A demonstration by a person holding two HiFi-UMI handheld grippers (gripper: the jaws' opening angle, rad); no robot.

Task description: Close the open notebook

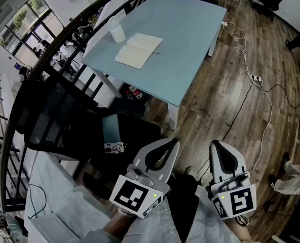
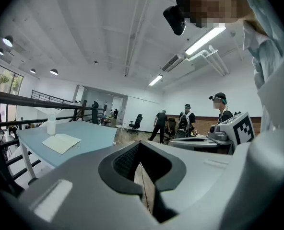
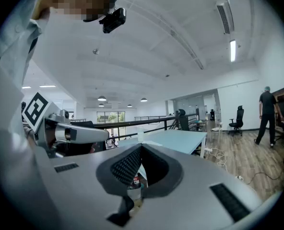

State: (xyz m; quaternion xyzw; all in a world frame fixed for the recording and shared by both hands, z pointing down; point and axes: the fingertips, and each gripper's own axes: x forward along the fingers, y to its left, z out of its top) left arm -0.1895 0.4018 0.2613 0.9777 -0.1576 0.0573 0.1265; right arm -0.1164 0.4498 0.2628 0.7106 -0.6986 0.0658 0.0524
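Head view: the open notebook (image 1: 139, 50) lies flat on the light blue table (image 1: 190, 44), pages up, toward the table's left end. A translucent bottle (image 1: 116, 30) stands upright just beside the notebook's far left corner; whether the two touch cannot be told. Nothing rests on the pages.

The left gripper (image 1: 173, 142) and the right gripper (image 1: 214, 143) are held low, close to the person's body, side by side and apart from each other. Both are well short of the table, over the wooden floor (image 1: 226, 110). A black mesh chair (image 1: 53, 120) stands left of the grippers, between the person and the table. A white cable (image 1: 244, 54) runs across the floor to a power strip (image 1: 256, 79) on the right.

Left gripper view: the jaws are clenched together, tips meeting, with nothing between them. The notebook and bottle appear at far left on the tabletop, well apart from the jaws. Several people (image 2: 185, 122) stand in the background.

Right gripper view: the jaws are likewise pressed together and empty. The table shows beyond the tips, with a black railing (image 3: 147, 122) behind it.
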